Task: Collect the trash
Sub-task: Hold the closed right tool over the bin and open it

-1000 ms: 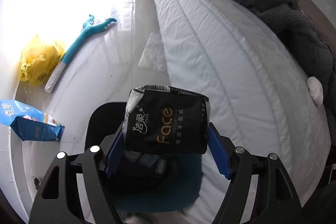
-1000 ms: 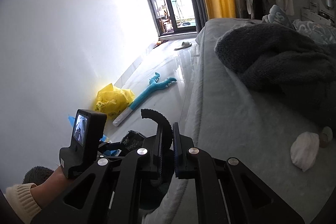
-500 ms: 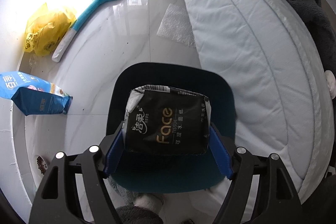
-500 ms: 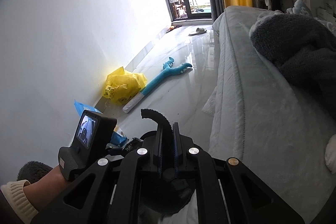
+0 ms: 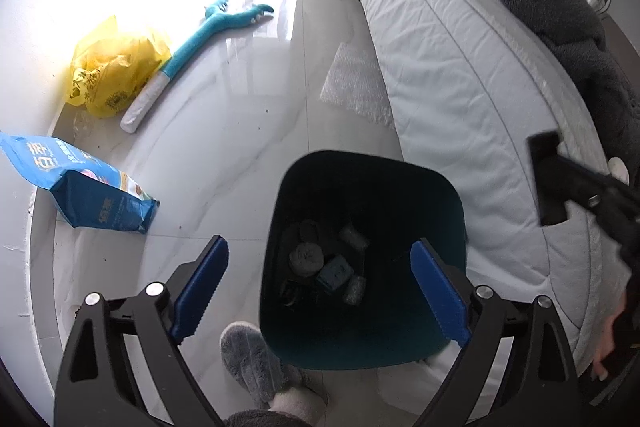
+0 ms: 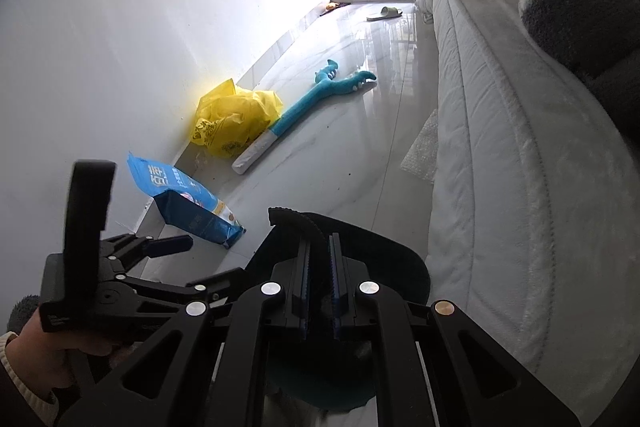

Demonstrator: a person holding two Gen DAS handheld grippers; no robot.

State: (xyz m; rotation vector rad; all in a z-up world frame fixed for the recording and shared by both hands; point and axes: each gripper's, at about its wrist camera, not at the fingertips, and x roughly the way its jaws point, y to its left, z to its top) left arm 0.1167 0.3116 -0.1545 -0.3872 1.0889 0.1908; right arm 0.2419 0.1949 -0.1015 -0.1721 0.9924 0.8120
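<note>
A dark teal trash bin (image 5: 424, 187) stands on the floor beside the bed, with several pieces of trash at its bottom (image 5: 320, 267). My left gripper (image 5: 320, 279) is open and empty, right above the bin's mouth. My right gripper (image 6: 319, 267) is shut and empty, above the bin's rim (image 6: 384, 239) in the right wrist view. A blue snack bag (image 5: 88, 187), a yellow plastic bag (image 5: 112, 67) and a sheet of bubble wrap (image 5: 356, 87) lie on the floor. The black tissue pack cannot be picked out in the dark bin.
The bed with a white quilt (image 5: 460, 67) and a grey blanket (image 5: 568, 27) runs along the right. A teal plush toy (image 5: 200, 39) lies on the glossy floor. A white wall (image 6: 120, 47) borders the left. A grey slipper (image 5: 248, 359) is beside the bin.
My left gripper has opened and the black tissue pack it held is gone from its jaws. Both views have shifted, with the bin now below the open fingers.
</note>
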